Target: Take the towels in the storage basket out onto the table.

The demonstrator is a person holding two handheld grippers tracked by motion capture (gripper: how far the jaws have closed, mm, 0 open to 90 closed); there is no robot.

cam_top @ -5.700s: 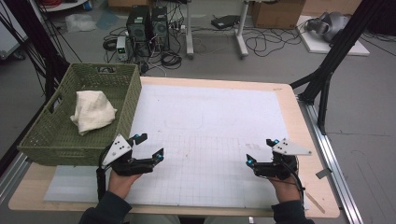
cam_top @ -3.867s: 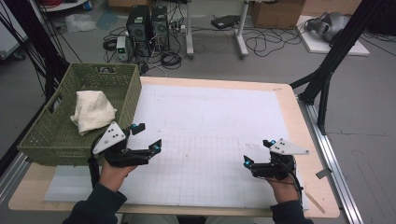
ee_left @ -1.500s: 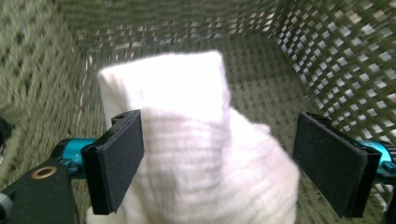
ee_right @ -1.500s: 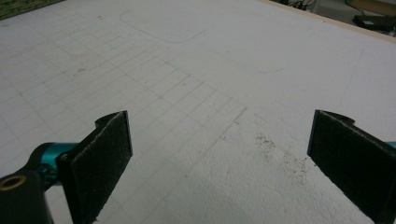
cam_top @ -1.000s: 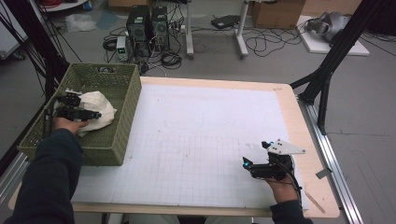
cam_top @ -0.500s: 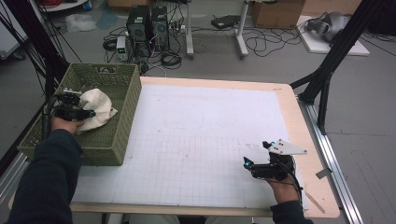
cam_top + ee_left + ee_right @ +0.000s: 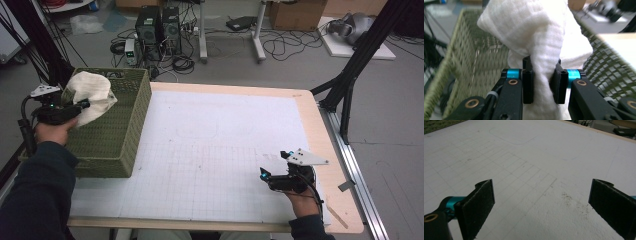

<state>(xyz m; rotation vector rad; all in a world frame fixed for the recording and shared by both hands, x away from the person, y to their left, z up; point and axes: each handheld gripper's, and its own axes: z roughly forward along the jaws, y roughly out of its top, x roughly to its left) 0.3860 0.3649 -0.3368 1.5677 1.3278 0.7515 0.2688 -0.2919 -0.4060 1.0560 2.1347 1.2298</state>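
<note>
Cloth [image 7: 91,95] lifted from basket [image 7: 117,135], left gripper [image 7: 82,105] clamped

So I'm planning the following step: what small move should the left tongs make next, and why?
Probably keep lifting: the left tongs are shut on the white crumpled cloth, but its lower folds look level with the green woven plastic basket's rim.

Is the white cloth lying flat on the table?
No, the white cloth is pinched in the left tool above the green basket.

Each black claw [image 7: 274,172] has 2 felt-padded jaws, cyan joints, brass screws; dark sleeves [image 7: 35,195].
</note>
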